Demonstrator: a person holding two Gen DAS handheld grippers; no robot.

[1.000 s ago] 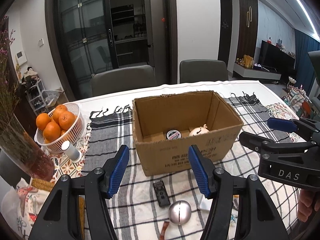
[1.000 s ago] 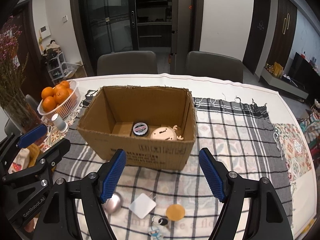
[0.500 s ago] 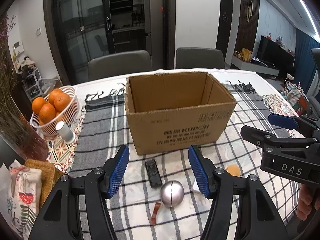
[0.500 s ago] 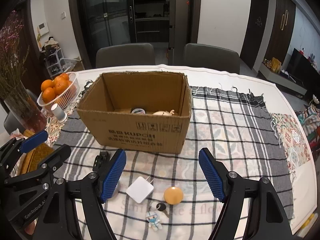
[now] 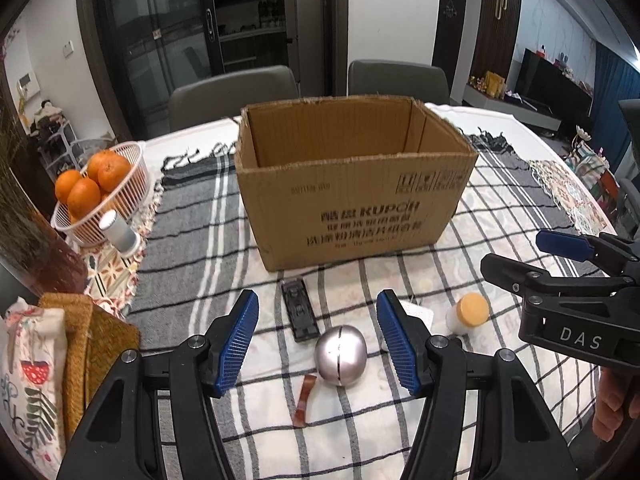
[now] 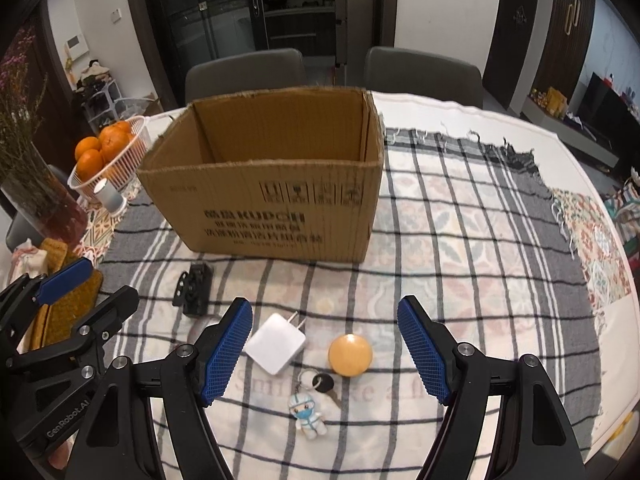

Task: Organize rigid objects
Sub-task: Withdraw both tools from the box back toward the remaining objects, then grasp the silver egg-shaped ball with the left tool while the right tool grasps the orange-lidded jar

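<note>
An open cardboard box (image 5: 352, 196) (image 6: 272, 200) stands mid-table on a checked cloth. In front of it lie a black clip (image 5: 299, 310) (image 6: 194, 288), a silver ball (image 5: 341, 354), a small brown strip (image 5: 304, 400), a white plug adapter (image 6: 276, 342), a jar with an orange lid (image 5: 468, 312) (image 6: 350, 355) and a key with a doll charm (image 6: 312, 408). My left gripper (image 5: 318, 340) hangs open just above the silver ball. My right gripper (image 6: 326, 352) hangs open above the adapter and the jar; it also shows side-on at the right edge (image 5: 560, 264).
A white basket of oranges (image 5: 98, 196) and a small white cylinder (image 5: 120, 232) stand at the left. A vase of dried flowers (image 6: 36, 192) and folded cloths (image 5: 44, 360) lie nearer the left edge. Two grey chairs (image 5: 236, 96) stand behind the table.
Both grippers have sunk toward the table and tipped up a little, so the box inside is now hidden and the small objects lie closer under the fingers. Jaw widths are unchanged.
</note>
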